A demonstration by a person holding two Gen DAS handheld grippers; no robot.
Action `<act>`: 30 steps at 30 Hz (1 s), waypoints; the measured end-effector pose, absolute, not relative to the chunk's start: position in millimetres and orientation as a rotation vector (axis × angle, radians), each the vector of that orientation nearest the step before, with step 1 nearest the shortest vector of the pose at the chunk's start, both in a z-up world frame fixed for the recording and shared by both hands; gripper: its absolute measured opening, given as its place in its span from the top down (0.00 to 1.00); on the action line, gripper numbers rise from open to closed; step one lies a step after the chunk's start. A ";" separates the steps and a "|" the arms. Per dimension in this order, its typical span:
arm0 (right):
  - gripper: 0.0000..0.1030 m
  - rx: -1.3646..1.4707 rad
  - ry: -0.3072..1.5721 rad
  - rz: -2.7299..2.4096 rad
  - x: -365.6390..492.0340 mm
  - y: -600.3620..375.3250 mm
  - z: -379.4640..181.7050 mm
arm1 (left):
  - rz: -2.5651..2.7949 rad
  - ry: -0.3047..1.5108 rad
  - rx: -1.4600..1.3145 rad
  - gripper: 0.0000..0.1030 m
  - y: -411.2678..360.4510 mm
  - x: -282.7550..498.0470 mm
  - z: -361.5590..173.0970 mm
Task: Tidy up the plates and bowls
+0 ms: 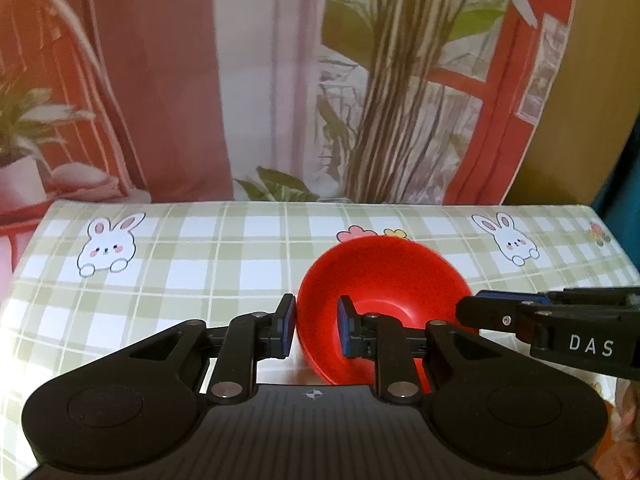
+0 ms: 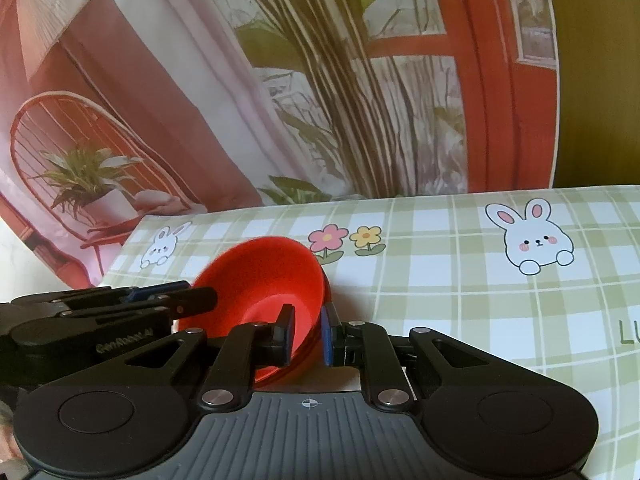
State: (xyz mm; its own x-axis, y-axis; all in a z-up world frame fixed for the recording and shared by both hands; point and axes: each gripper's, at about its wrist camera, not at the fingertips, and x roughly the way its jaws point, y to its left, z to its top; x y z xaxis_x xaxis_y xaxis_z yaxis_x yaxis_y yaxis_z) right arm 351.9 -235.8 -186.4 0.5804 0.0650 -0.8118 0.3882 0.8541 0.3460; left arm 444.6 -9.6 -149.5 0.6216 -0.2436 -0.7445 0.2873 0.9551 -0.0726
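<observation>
A red bowl [image 1: 384, 280] sits tilted over the checked tablecloth [image 1: 192, 272], its hollow facing the cameras. My left gripper [image 1: 316, 328] is shut on its left rim, one blue pad outside the wall and one inside. My right gripper [image 1: 466, 312] reaches in from the right and meets the opposite rim. In the right wrist view the right gripper [image 2: 307, 334] pinches the red bowl [image 2: 260, 280] at its near right rim. A second red edge shows just under that rim, like a nested bowl. The left gripper [image 2: 212, 298] touches the bowl's left rim.
The green-and-white cloth with rabbit and flower prints [image 2: 480, 300] covers the table up to its far edge [image 1: 320, 204]. A printed backdrop [image 1: 280, 80] of curtains, plants and a red window frame hangs right behind. No other dishes are in view.
</observation>
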 end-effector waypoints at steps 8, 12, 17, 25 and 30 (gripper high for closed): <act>0.86 0.539 0.965 -0.203 354.8 -239.2 -193.3 | -0.276 0.865 -0.082 0.77 9.7 448.7 -156.6; 0.86 0.548 0.988 -0.198 358.3 -240.5 -198.8 | -0.281 0.883 -0.119 0.77 11.9 449.8 -164.3; 0.85 0.555 1.008 -0.196 361.5 -239.6 -203.9 | -0.281 0.906 -0.159 0.78 13.2 450.3 -174.4; 0.85 0.562 1.016 -0.198 363.3 -237.8 -204.7 | -0.293 0.915 -0.193 0.79 12.4 447.2 -181.8; 0.86 0.563 0.997 -0.197 359.2 -235.0 -197.1 | -0.291 0.903 -0.183 0.79 11.0 439.0 -174.6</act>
State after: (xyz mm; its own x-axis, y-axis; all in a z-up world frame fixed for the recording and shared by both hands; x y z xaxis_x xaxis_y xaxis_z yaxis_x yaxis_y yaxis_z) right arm 359.2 -235.0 -197.1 0.5389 0.0948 -0.8370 0.4066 0.8409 0.3571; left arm 439.0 11.0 -174.6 0.5839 -0.3244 -0.7442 0.1716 0.9453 -0.2774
